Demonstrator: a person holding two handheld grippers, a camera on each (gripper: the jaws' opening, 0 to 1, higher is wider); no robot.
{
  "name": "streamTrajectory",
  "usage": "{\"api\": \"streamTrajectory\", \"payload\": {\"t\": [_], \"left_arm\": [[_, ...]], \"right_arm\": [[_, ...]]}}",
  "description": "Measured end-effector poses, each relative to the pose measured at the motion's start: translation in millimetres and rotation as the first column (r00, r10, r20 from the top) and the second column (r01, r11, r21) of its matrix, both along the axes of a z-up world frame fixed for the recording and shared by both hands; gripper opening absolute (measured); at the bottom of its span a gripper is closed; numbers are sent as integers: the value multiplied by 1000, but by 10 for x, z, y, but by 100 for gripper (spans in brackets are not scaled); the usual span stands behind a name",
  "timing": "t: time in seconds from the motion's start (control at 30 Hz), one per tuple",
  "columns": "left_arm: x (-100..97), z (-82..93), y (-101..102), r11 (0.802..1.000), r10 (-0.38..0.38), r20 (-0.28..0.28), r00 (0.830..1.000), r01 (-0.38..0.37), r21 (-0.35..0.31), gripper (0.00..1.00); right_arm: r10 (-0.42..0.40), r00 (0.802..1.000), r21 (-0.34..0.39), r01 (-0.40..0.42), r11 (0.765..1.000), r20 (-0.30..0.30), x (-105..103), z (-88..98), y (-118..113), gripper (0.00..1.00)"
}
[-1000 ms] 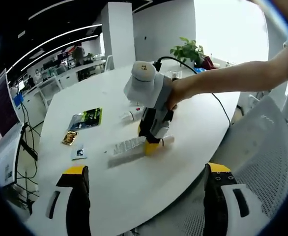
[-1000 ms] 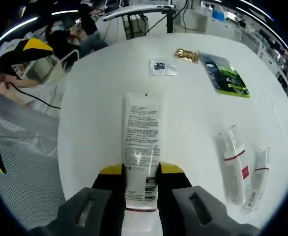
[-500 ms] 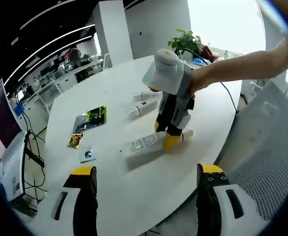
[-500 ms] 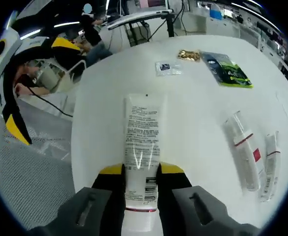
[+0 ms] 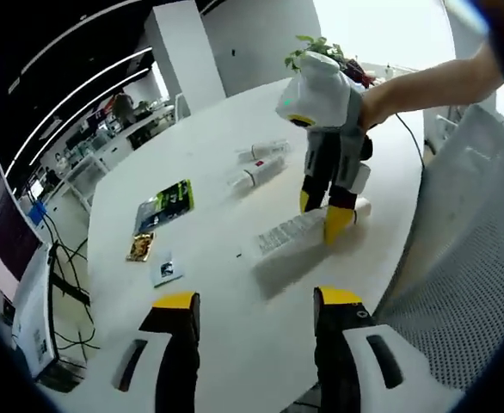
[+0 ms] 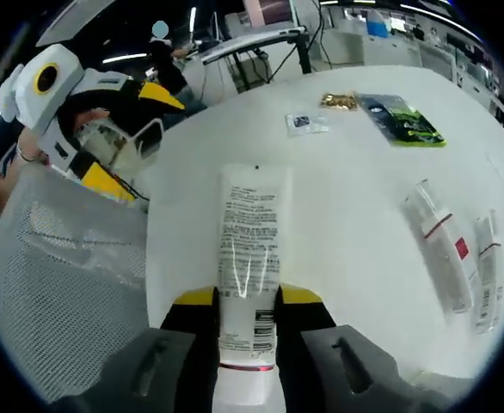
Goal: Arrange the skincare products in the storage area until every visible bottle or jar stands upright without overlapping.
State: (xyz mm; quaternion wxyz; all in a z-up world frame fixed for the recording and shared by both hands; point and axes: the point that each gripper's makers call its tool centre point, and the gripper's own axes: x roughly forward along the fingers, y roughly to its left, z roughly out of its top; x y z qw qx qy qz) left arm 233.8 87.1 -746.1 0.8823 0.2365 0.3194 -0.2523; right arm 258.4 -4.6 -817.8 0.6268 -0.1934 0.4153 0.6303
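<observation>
Left tool [image 6: 132,138] nearer | tube [image 6: 248,258] clamped lengthwise, crimp forward | right tool [image 6: 247,301]

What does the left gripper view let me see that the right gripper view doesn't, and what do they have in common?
The left gripper view alone takes in a potted plant at the far table edge and the right gripper from outside, closed on the white tube. The right gripper view alone gives the tube's printed label close up, and the left gripper off beside a mesh chair. Both share the white table, two red-banded tubes lying flat, the green packet and small sachets.
</observation>
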Motion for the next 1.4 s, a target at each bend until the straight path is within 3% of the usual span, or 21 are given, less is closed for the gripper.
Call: {"api": "streamTrajectory", "payload": {"t": [0.1,0.2,0.33,0.4,0.5,0.6,0.67,0.77,0.83,1.0,1.17,1.2,1.3,1.37,1.4], "left_arm": [[57,-33,58,998,-30,19,999,29,50,41],[96,-85,116,994,-45,19,999,43,99,30],[172,-150,125,982,-119,38,992,112,153,27],[188,-190,102,965,-186,43,982,174,195,27],[197,-191,45,950,-247,51,968,231,209,27],[250,-98,-12,942,-296,109,949,272,195,24],[176,-6,-70,932,-323,135,937,290,218,21],[112,47,-73,916,-342,143,929,296,269,21],[129,61,-94,910,-361,148,921,314,269,21],[103,96,-171,857,-472,146,869,414,309,21],[93,194,-315,760,-601,128,789,515,396,20],[82,186,-311,732,-625,105,774,534,423,21],[60,216,-349,707,-660,105,744,567,424,21],[50,239,-387,672,-702,118,702,599,435,21],[28,231,-392,667,-709,113,696,611,426,20]], "right_arm": [[12,1000,10,-12,1000,-10,-42,8,-4,23],[30,1000,24,-30,999,-8,-74,23,-17,23],[31,999,44,-30,999,-18,-67,55,-16,23],[34,999,59,-32,998,-24,-93,89,-27,23],[45,999,72,-42,997,-30,-134,140,-43,24],[57,998,72,-55,996,-23,-184,178,-70,24],[67,997,80,-64,995,-24,-191,182,-58,24],[67,997,105,-62,993,-48,-207,244,-61,24],[70,996,112,-64,992,-52,-200,263,-60,24],[102,992,125,-92,988,-76,-260,323,-131,24],[133,990,145,-124,982,-56,-347,425,-159,24],[134,989,142,-125,982,-57,-359,443,-169,24],[141,987,156,-128,979,-79,-440,486,-195,24],[148,986,167,-134,977,-80,-454,496,-197,24],[150,985,175,-133,975,-86,-450,502,-197,24]]}}
